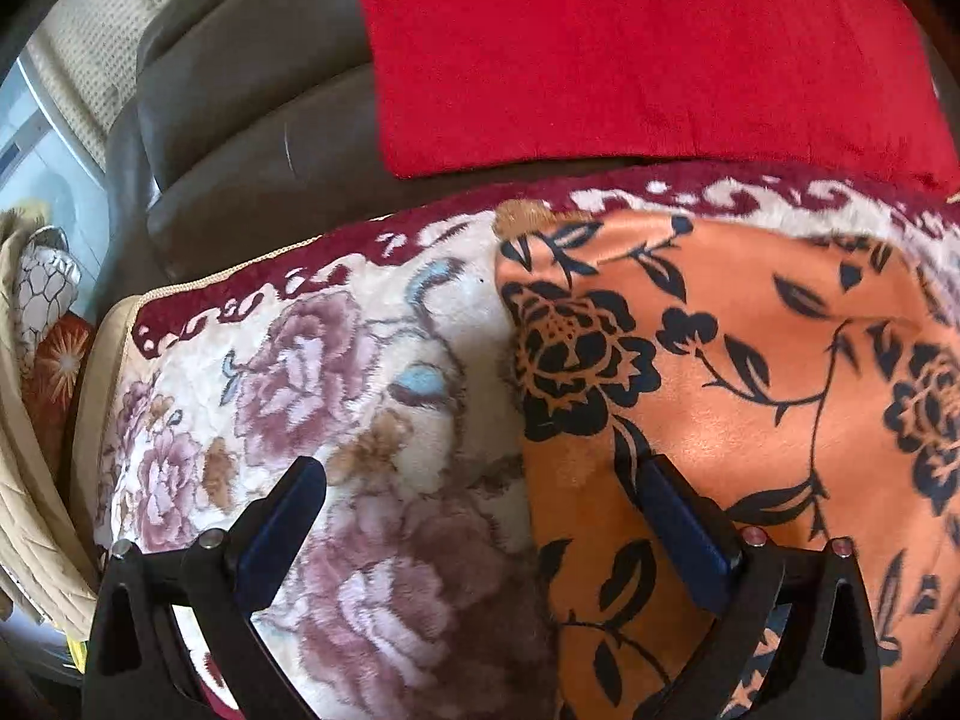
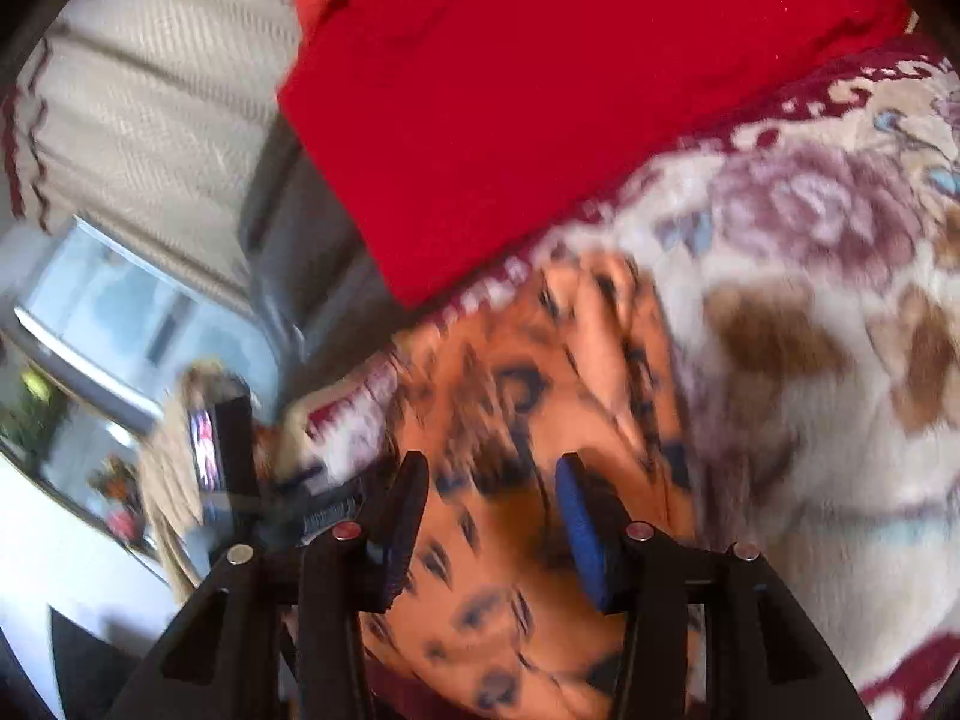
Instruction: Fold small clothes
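Observation:
An orange garment (image 1: 750, 360) with a black flower-and-leaf print lies spread on a plush floral blanket (image 1: 360, 360). My left gripper (image 1: 480, 474) hovers open and wide over the garment's left edge; one finger is above the blanket, the other above the orange cloth. The right wrist view is blurred. There the same orange garment (image 2: 600, 330) lies rumpled on the blanket (image 2: 810, 300). My right gripper (image 2: 492, 468) is low over it with a narrower gap, orange cloth showing between the pads, which do not press on it.
A red cushion (image 1: 630, 48) leans on the brown sofa back (image 1: 240, 120) just behind the garment, and appears again as a red cushion (image 2: 540, 90). Beige quilted fabric (image 1: 24, 450) and a patterned vase (image 1: 45, 276) sit off the sofa's left side. A pale curtain (image 2: 150, 90) hangs beyond.

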A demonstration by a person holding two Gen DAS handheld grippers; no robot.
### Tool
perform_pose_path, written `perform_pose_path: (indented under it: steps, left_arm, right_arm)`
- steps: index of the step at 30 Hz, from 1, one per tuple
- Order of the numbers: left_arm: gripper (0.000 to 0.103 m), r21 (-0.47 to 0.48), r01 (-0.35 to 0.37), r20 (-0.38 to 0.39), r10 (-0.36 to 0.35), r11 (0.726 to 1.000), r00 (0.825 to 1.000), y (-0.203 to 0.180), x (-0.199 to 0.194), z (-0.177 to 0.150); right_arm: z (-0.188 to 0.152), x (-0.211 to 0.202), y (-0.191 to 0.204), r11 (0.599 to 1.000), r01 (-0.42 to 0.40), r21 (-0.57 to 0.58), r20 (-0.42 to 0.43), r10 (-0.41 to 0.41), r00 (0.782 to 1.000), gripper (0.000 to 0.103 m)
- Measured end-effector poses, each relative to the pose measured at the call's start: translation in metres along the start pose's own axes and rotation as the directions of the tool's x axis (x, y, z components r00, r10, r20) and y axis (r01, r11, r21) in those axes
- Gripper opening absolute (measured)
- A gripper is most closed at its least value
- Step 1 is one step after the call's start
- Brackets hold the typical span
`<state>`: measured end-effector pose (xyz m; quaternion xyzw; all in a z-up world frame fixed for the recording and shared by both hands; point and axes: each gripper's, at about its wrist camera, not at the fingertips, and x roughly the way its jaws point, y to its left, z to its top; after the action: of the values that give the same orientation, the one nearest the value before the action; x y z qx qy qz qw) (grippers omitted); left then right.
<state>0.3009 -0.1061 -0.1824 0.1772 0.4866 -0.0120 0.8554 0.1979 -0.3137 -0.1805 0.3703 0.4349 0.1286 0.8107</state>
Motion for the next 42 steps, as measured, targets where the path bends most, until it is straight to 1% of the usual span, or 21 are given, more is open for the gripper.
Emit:
perform_pose_path:
  steps: [2,4,7,9,11,13,14,15,17,19,20,22,23,25,29,31,33,35,36,38,42]
  left_arm:
    - [0.103,0.007,-0.011,0.009,0.011,1.000,1.000,-0.001,-0.009,-0.004]
    - [0.103,0.012,0.012,0.013,-0.012,1.000,1.000,0.002,-0.021,-0.008]
    - [0.103,0.024,0.076,0.075,-0.078,0.997,0.994,0.006,-0.052,-0.028]
    - [0.103,0.035,0.117,0.079,-0.119,0.993,0.990,0.005,-0.062,-0.042]
    - [0.103,0.039,0.151,0.054,-0.153,0.988,0.987,0.001,-0.063,-0.061]
    - [0.103,0.063,0.163,-0.006,-0.163,0.985,0.987,-0.010,-0.049,-0.077]
    - [0.103,0.049,0.165,-0.006,-0.165,0.985,0.986,-0.009,-0.045,-0.080]
    - [0.103,0.007,0.176,0.003,-0.176,0.984,0.984,-0.005,-0.046,-0.082]
    - [0.103,-0.034,0.187,-0.022,-0.188,0.982,0.982,-0.001,-0.050,-0.078]
    - [0.103,-0.015,0.166,-0.022,-0.166,0.986,0.986,-0.001,-0.058,-0.076]
    - [0.103,0.000,0.137,0.005,-0.137,0.991,0.991,-0.001,-0.065,-0.078]
    - [0.103,0.013,0.106,0.048,-0.106,0.994,0.993,-0.001,-0.073,-0.088]
    - [0.103,0.016,0.099,0.042,-0.099,0.995,0.994,-0.001,-0.072,-0.093]
    - [0.103,0.015,0.117,-0.004,-0.117,0.993,0.993,-0.004,-0.056,-0.105]
    - [0.103,-0.071,0.168,-0.027,-0.171,0.983,0.985,0.006,-0.050,-0.107]
    - [0.103,-0.069,0.158,-0.032,-0.161,0.985,0.987,0.007,-0.055,-0.105]
    - [0.103,-0.048,0.133,-0.002,-0.133,0.990,0.991,0.005,-0.065,-0.107]
    - [0.103,-0.022,0.093,0.019,-0.092,0.995,0.996,-0.001,-0.069,-0.110]
    - [0.103,-0.020,0.085,0.011,-0.084,0.996,0.996,-0.004,-0.066,-0.111]
    - [0.103,-0.030,0.089,-0.012,-0.089,0.996,0.996,-0.006,-0.062,-0.111]
    - [0.103,-0.065,0.113,-0.016,-0.115,0.991,0.993,-0.002,-0.058,-0.112]
  right_arm:
    - [-0.004,0.003,-0.008,1.000,0.009,0.029,-0.019,-0.008,1.000,0.037]
    - [-0.004,-0.005,-0.009,0.999,-0.007,0.044,-0.002,0.007,1.000,0.037]
    - [-0.012,-0.024,0.004,0.999,-0.014,-0.031,0.056,0.015,0.998,0.038]
    - [-0.019,-0.028,0.012,0.997,-0.017,-0.071,0.053,0.021,0.998,0.038]
    - [-0.027,-0.020,0.012,0.997,-0.008,-0.077,0.006,0.009,1.000,0.037]
    - [-0.032,-0.011,0.004,0.998,0.034,-0.055,-0.025,-0.035,0.999,0.036]
    - [-0.032,-0.011,0.003,0.999,0.028,-0.043,-0.026,-0.030,0.999,0.034]
    - [-0.032,-0.014,0.004,0.999,0.031,-0.041,-0.025,-0.032,0.999,0.034]
    - [-0.034,-0.021,0.008,0.997,0.039,-0.059,-0.009,-0.040,0.999,0.034]
    - [-0.043,-0.035,0.012,0.995,0.031,-0.092,0.032,-0.029,0.999,0.036]
    - [-0.048,-0.040,0.014,0.994,0.036,-0.106,0.045,-0.031,0.999,0.037]
    - [-0.055,-0.043,0.012,0.991,0.061,-0.119,0.042,-0.056,0.998,0.037]
    - [-0.055,-0.040,0.009,0.991,0.074,-0.116,0.024,-0.072,0.997,0.038]
    - [-0.059,-0.029,-0.002,0.991,0.097,-0.088,-0.020,-0.099,0.995,0.036]
    - [-0.059,-0.031,0.002,0.987,0.113,-0.112,-0.005,-0.114,0.993,0.036]
    - [-0.060,-0.039,0.007,0.989,0.086,-0.117,0.034,-0.082,0.996,0.038]
    - [-0.062,-0.048,0.011,0.990,0.067,-0.128,0.077,-0.058,0.995,0.037]
    - [-0.061,-0.046,0.014,0.988,0.089,-0.129,0.098,-0.077,0.992,0.037]
    - [-0.060,-0.042,0.010,0.988,0.106,-0.115,0.080,-0.097,0.992,0.037]
    - [-0.061,-0.024,-0.003,0.986,0.137,-0.094,0.030,-0.135,0.990,0.037]
    - [-0.063,-0.020,0.007,0.969,0.180,-0.168,0.058,-0.173,0.983,0.037]
